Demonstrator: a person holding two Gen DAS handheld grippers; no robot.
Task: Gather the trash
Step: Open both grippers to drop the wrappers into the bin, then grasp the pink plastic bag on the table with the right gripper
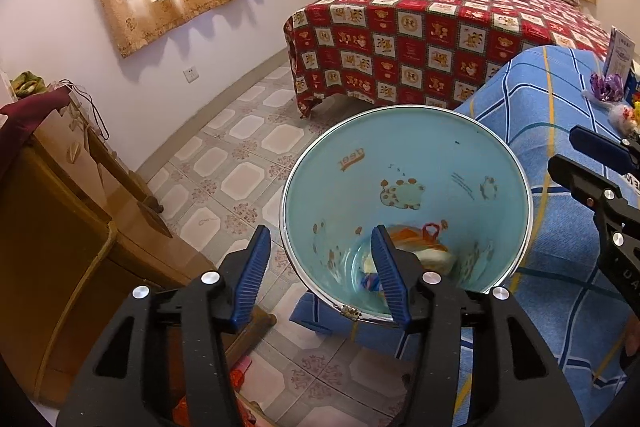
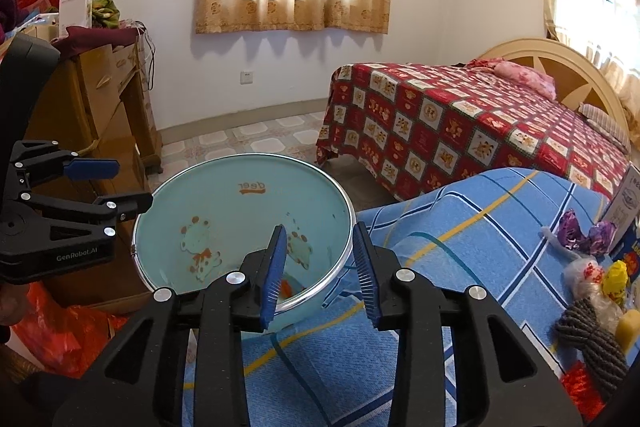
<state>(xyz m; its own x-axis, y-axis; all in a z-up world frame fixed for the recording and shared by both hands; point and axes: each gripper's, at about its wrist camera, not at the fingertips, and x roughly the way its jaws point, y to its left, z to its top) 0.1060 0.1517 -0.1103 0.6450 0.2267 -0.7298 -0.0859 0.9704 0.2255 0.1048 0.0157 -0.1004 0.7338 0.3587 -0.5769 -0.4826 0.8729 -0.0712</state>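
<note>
Light-blue deer-print trash bin (image 1: 404, 163) stands at near-left edge of blue plaid cloth (image 2: 460, 227), wrappers (image 1: 420, 251) at its bottom. Left gripper (image 1: 320, 267) released, rim passing between spread fingers, no pad pressing. Right gripper (image 2: 320, 267) released, empty, straddling right rim. More wrappers (image 2: 588, 267) lie right on cloth.

Left gripper (image 1: 322, 269) with blue fingers (image 1: 256, 267) apart, straddling the near rim of a light-blue bin (image 1: 404, 163). Wrappers (image 1: 416, 251) lie at its bottom. The bin stands beside a blue-checked table (image 1: 560, 99).
</note>
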